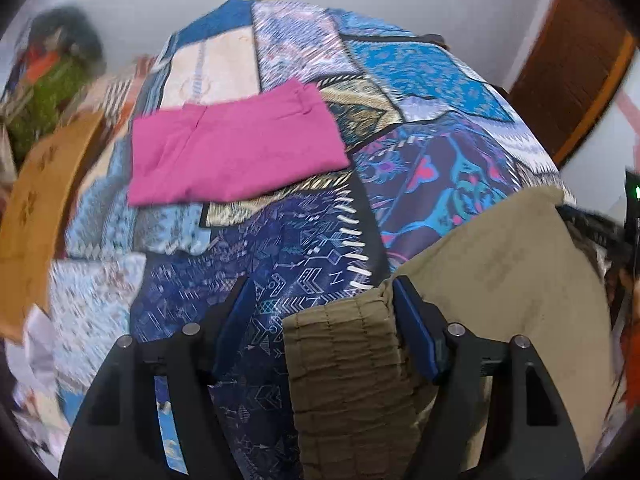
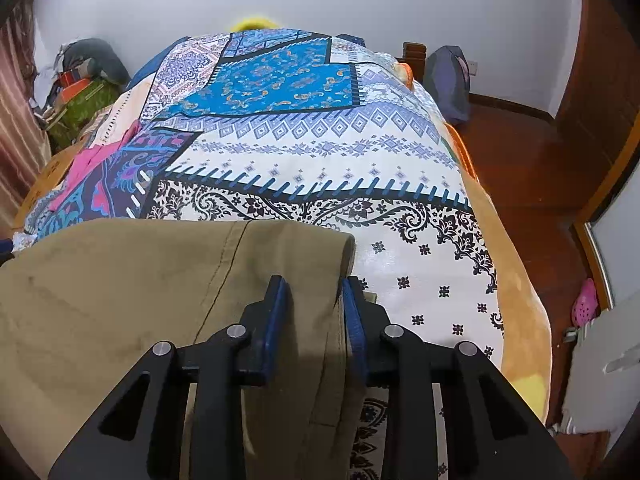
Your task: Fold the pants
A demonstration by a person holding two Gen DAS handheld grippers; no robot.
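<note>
The khaki pants point(image 2: 120, 300) lie on the bed's patchwork quilt point(image 2: 304, 148). The left gripper point(image 1: 320, 304) stands open; the elastic waistband point(image 1: 344, 344) lies between its jaws, against the right-hand pad only. The right gripper point(image 2: 314, 308) is narrowed around the pants' folded edge; whether its pads press the fabric cannot be told. Folded pink pants point(image 1: 236, 148) lie farther up the quilt.

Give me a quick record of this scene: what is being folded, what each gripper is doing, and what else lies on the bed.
item being folded: olive pants
surface: patchwork bedspread
left gripper: open wide, pleated waistband between its fingers
right gripper: narrowed around the pants' folded edge; a firm pinch cannot be confirmed
also on bed: pink garment, already folded
</note>
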